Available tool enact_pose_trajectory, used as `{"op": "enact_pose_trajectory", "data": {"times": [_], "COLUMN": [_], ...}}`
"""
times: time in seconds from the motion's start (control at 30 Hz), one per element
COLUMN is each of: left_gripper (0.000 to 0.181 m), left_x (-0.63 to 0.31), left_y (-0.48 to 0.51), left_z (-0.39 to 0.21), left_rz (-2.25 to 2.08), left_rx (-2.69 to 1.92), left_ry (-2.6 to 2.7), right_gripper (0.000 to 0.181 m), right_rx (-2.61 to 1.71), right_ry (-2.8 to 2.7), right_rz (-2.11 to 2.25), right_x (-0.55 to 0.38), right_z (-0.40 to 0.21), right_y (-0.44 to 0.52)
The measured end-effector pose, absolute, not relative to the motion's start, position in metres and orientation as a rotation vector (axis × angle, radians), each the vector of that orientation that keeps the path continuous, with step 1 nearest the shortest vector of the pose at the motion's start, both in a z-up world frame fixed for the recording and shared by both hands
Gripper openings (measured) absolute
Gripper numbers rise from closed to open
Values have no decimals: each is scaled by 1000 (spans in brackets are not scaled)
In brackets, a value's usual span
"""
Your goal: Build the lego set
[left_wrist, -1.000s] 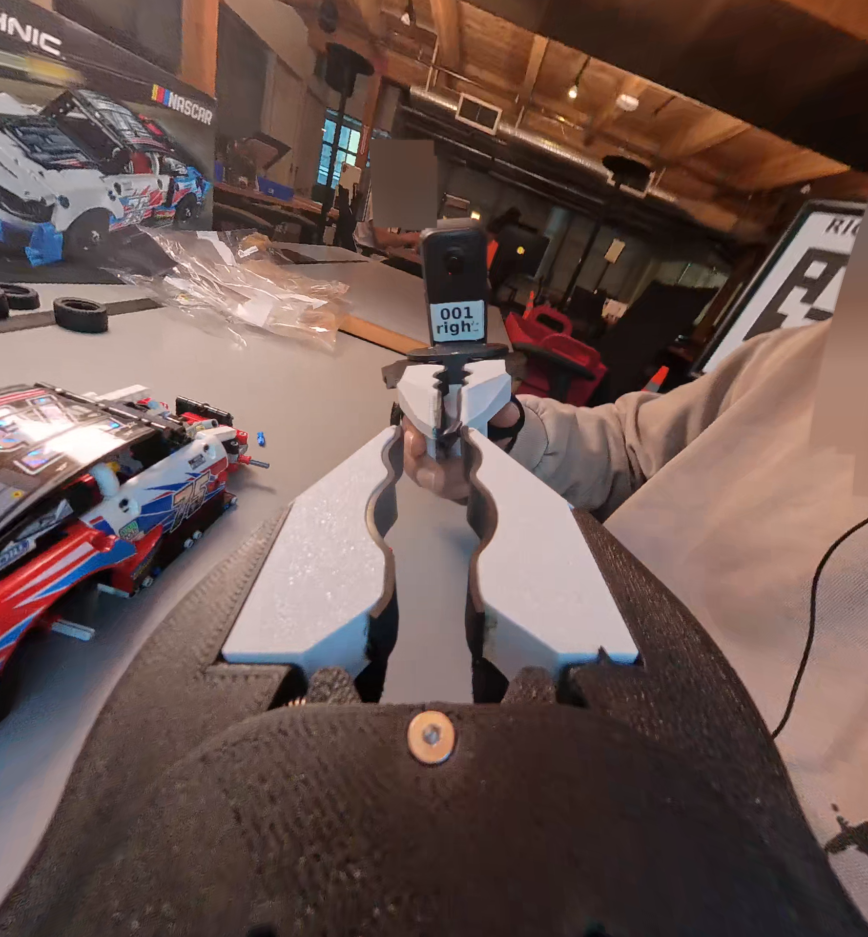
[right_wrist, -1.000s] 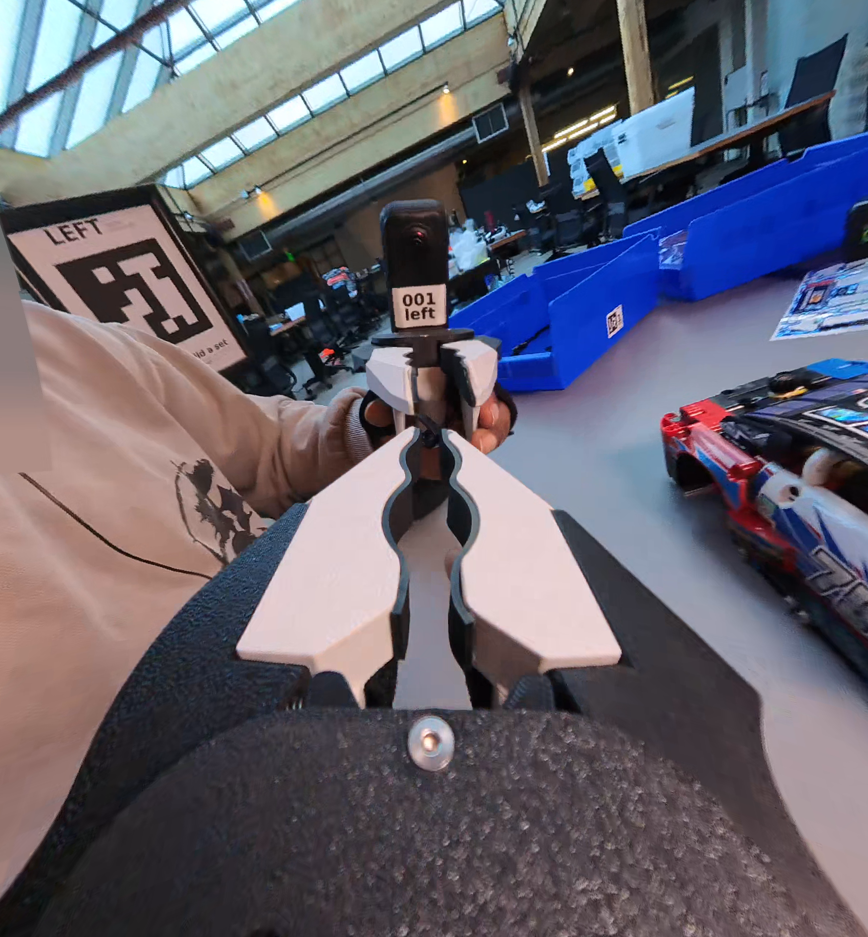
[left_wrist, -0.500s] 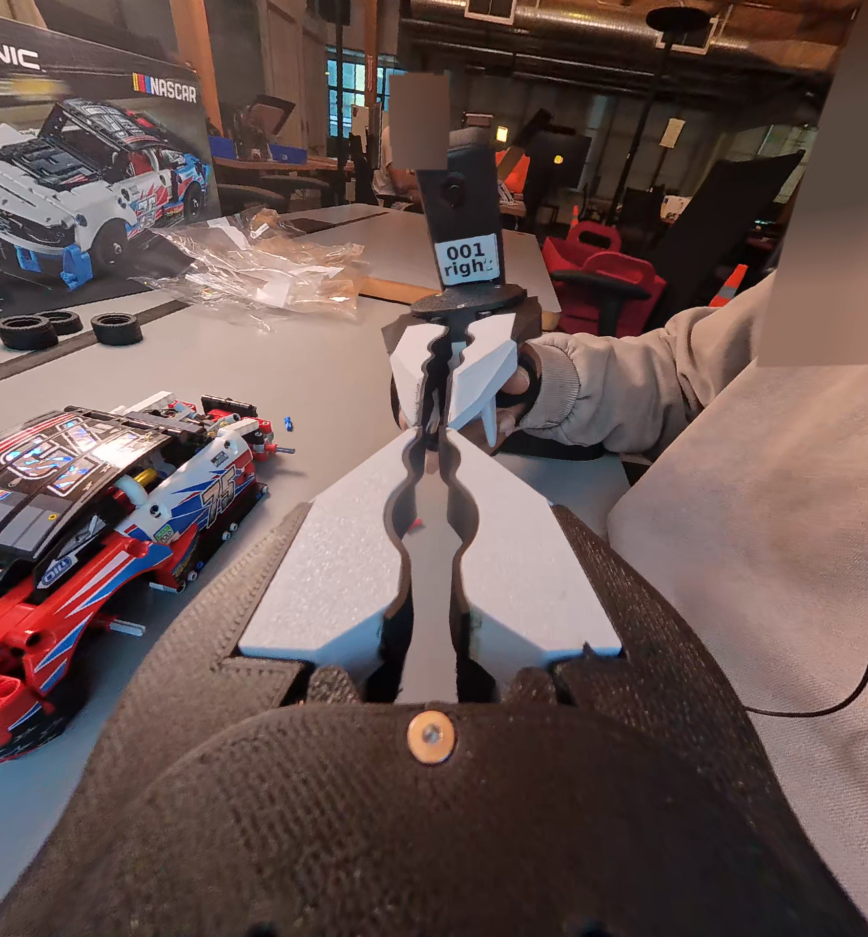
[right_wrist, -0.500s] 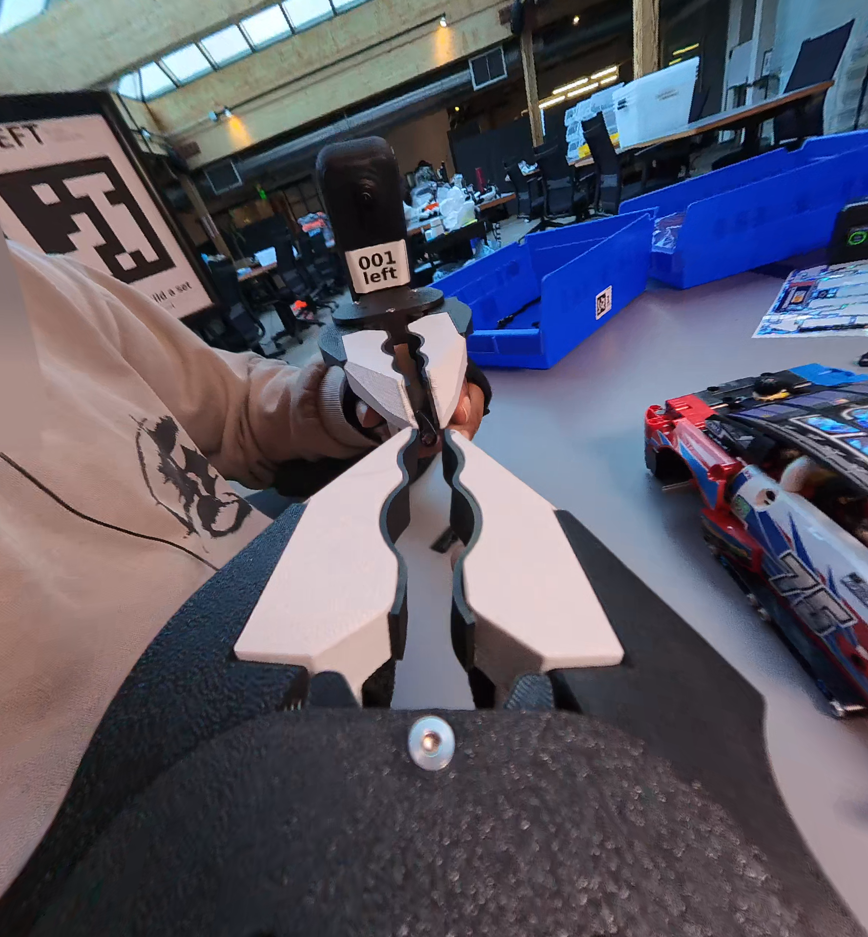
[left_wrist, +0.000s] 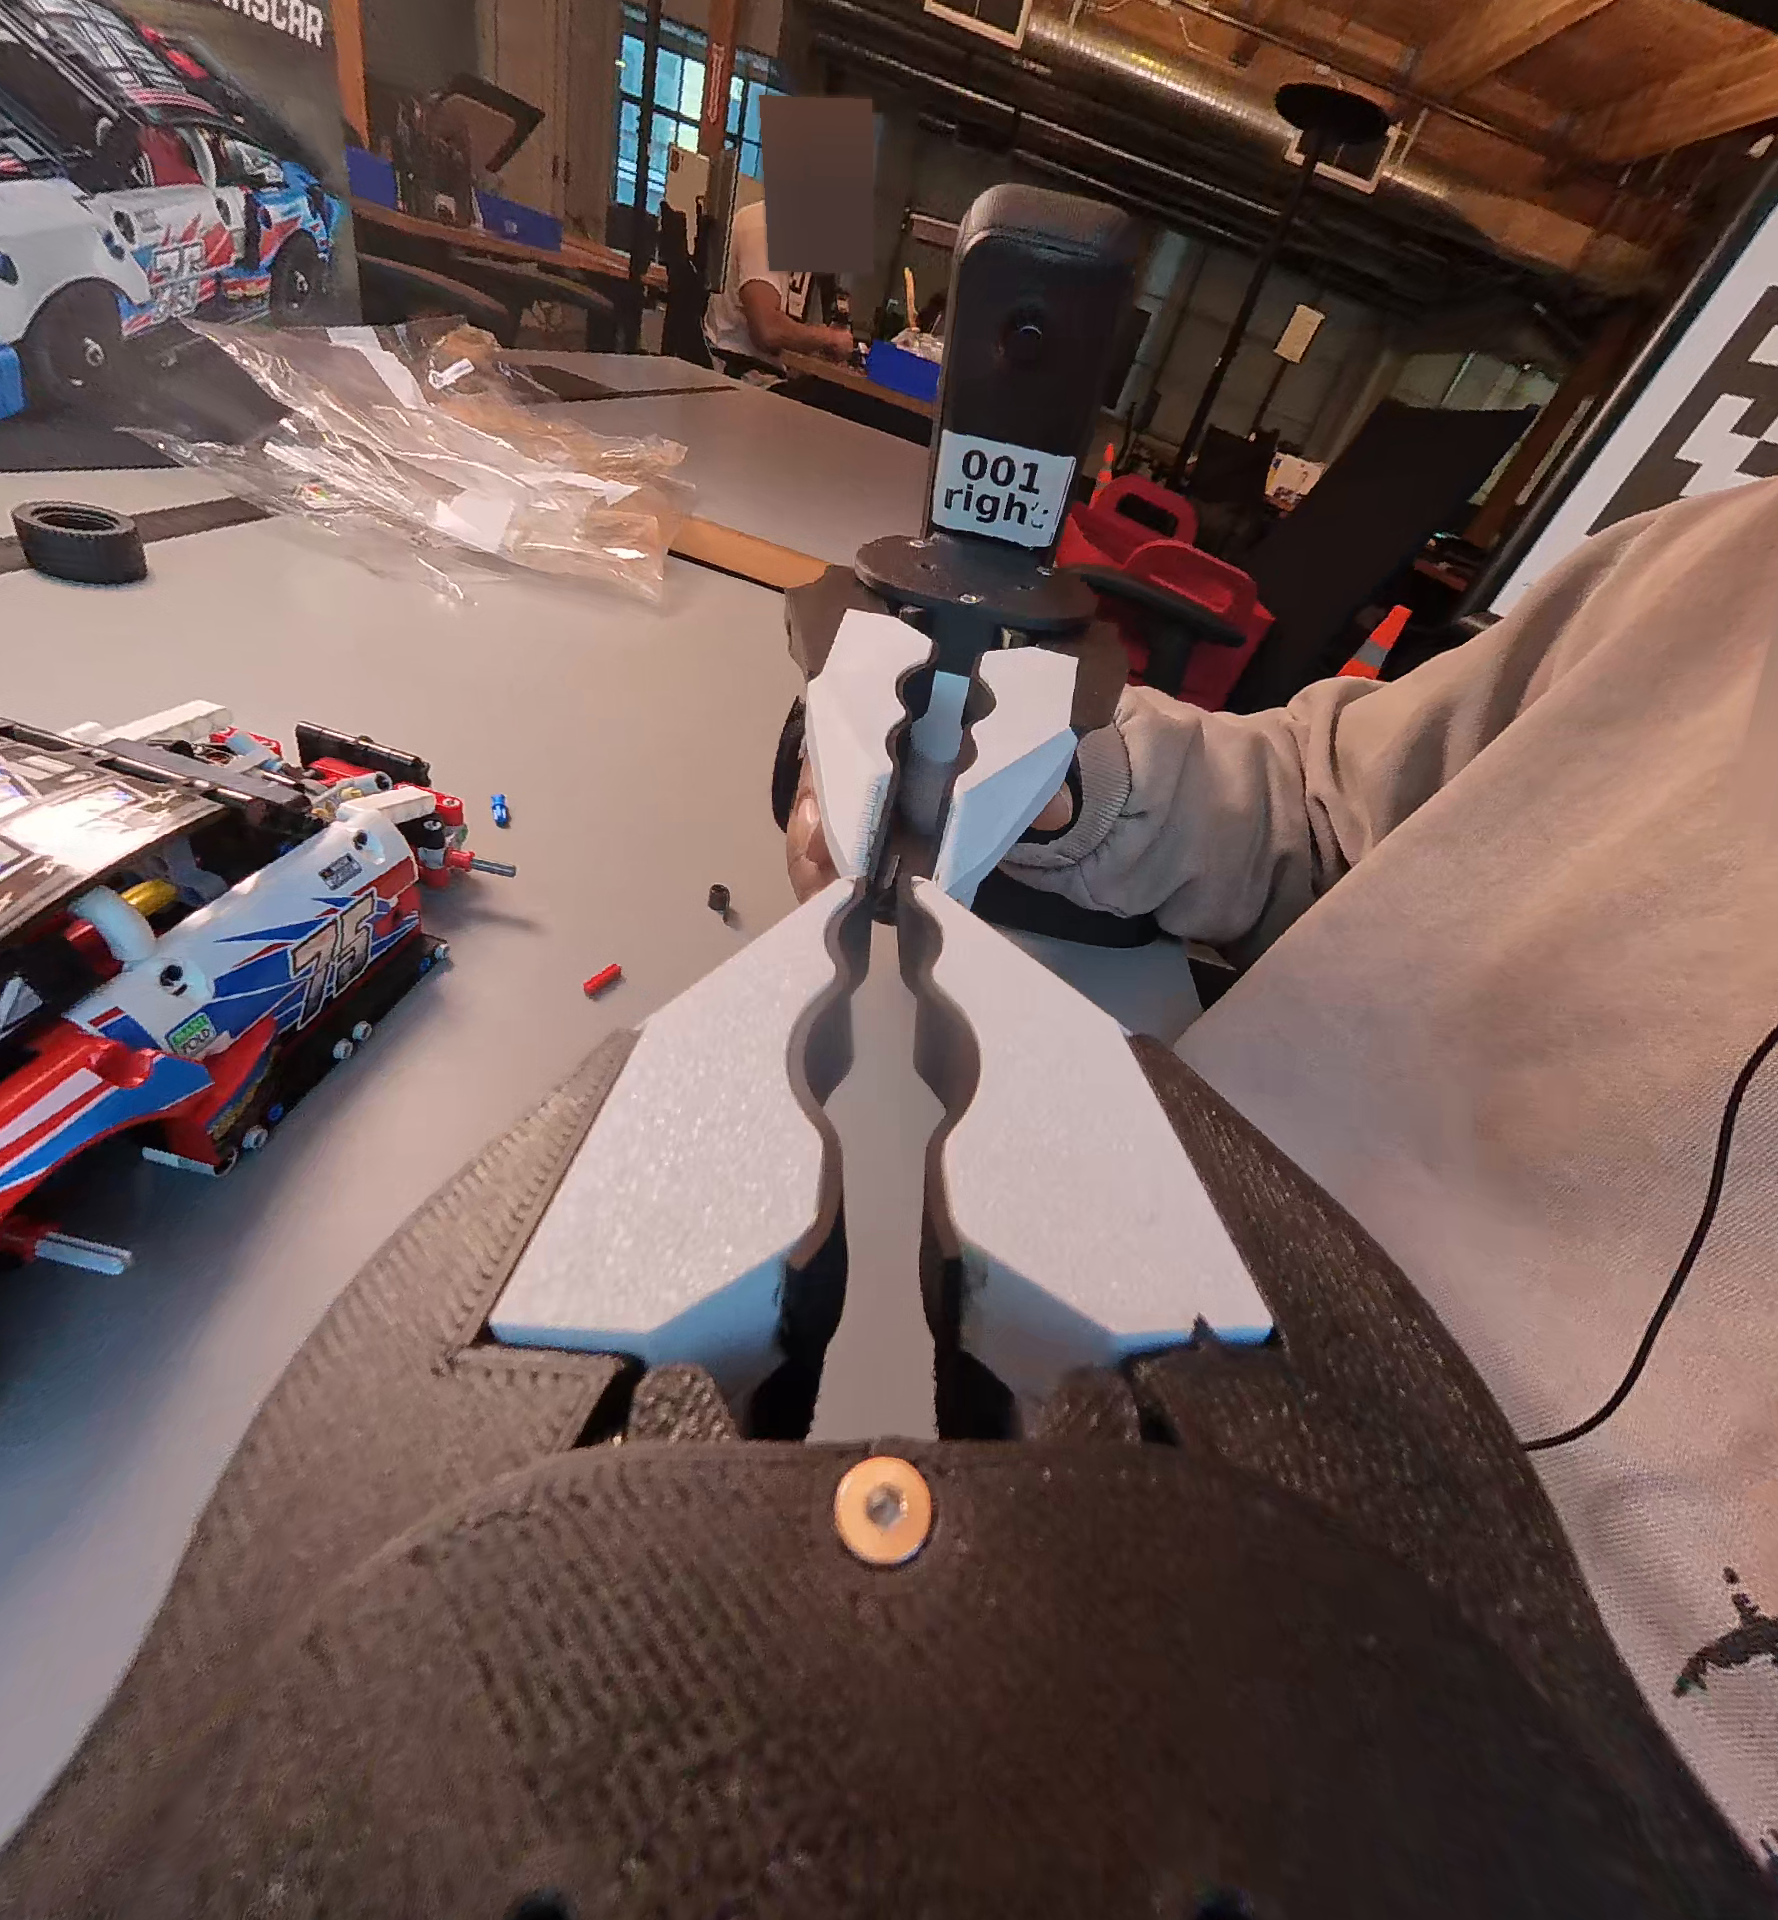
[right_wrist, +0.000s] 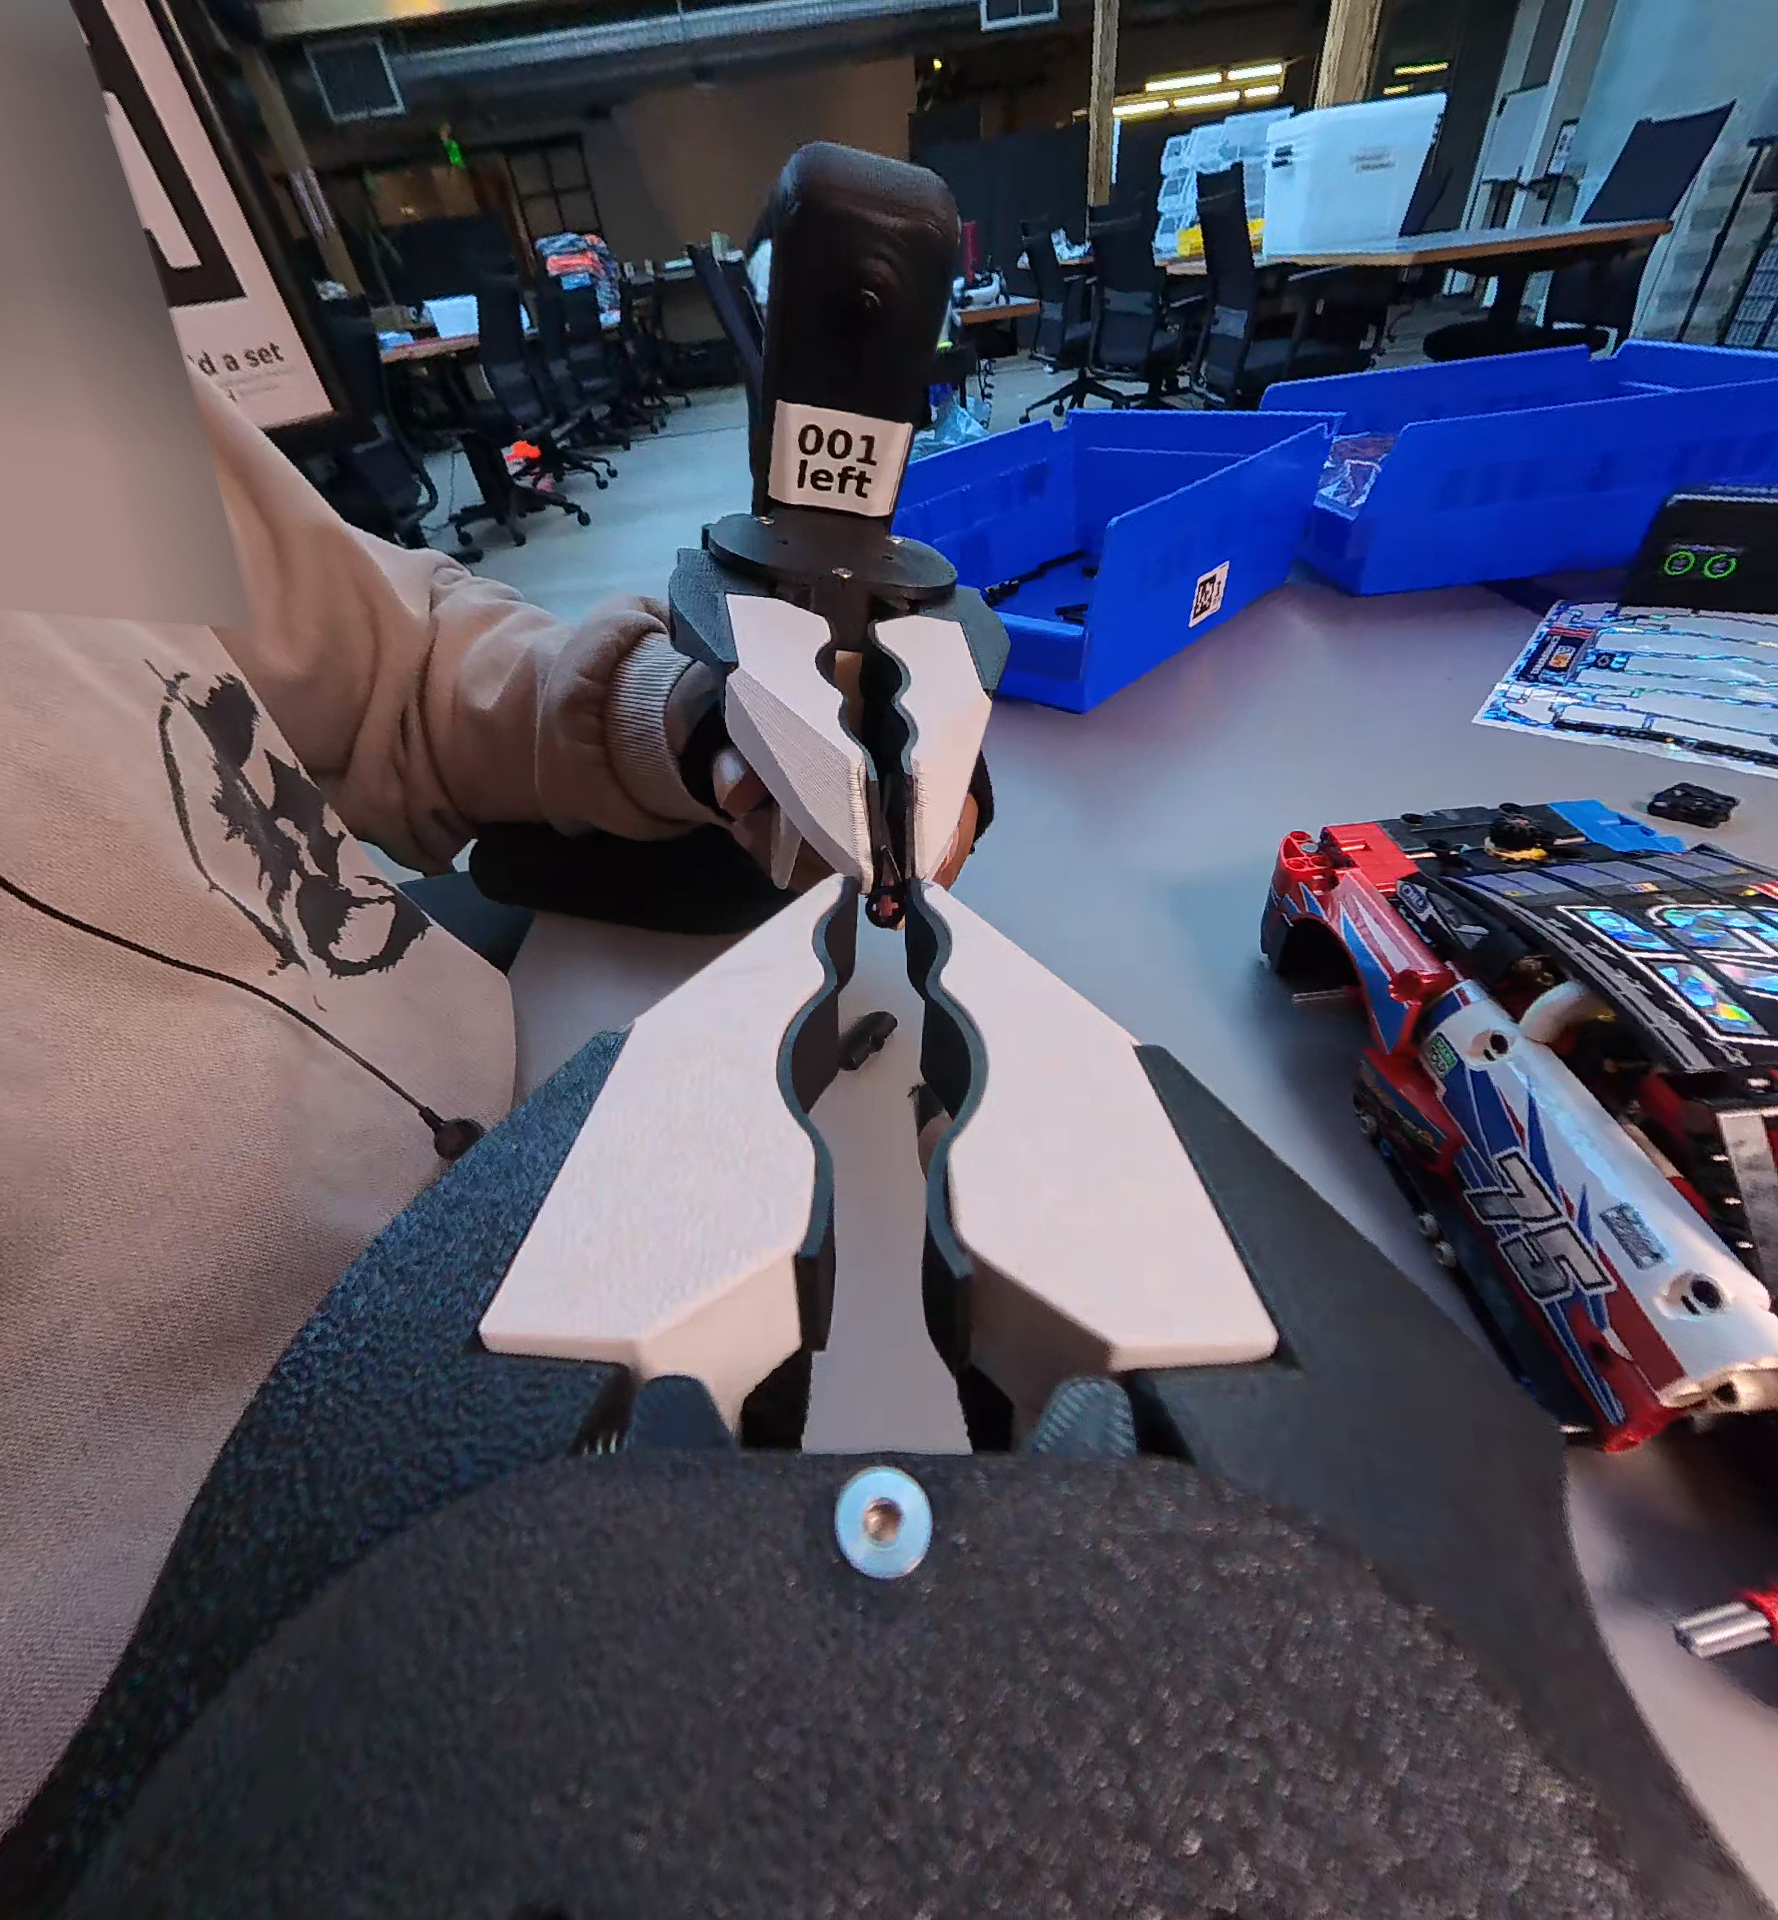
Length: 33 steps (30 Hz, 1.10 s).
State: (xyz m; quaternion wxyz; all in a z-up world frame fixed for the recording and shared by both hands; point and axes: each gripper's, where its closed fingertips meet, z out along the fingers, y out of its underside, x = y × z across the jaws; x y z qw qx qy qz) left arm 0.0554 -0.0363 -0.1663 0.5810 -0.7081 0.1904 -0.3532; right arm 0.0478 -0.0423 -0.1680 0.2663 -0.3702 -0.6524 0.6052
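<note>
Two grippers met tip to tip above the grey table, next to a toy race car.

In the left wrist view, the toy car (left_wrist: 168,966) sat at the left of the frame on the table (left_wrist: 594,707), with a black tyre (left_wrist: 80,540) and a clear plastic bag (left_wrist: 428,468) at the upper left. A tiny red piece (left_wrist: 602,979) and a tiny black piece (left_wrist: 721,900) lay loose near the middle. The left gripper (left_wrist: 883,902) had its tips almost together, touching the tips of the right gripper (left_wrist: 900,847) in the middle of the frame; I cannot tell if either was pinching. In the right wrist view, a small black and red piece (right_wrist: 883,904) sat where the tips met. Blue bins (right_wrist: 1124,551) stood at the upper right, a sticker sheet (right_wrist: 1685,686) at the right edge, and the car at the right.
</note>
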Motion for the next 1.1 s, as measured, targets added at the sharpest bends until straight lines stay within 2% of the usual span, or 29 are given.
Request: {"op": "enact_pose_trajectory", "data": {"times": [0.23, 0.73, 1.1], "left_gripper": [3, 0, 0], "left_x": [57, 57, 60], "left_y": [-37, -41, -42], "left_z": [-166, -169, -172], "left_rz": [-980, -777, -643], "left_rx": [-1647, -1659, -1649], "left_ry": [393, 527, 609], "right_gripper": [5, 10, 6], "right_rx": [-986, -975, -989], "right_ry": [-1775, -1801, -1820], "right_rz": [1660, 1654, 1674], "right_x": [50, 51, 52], "right_z": [-168, -173, -175], "right_y": [-43, -47, -49]}}
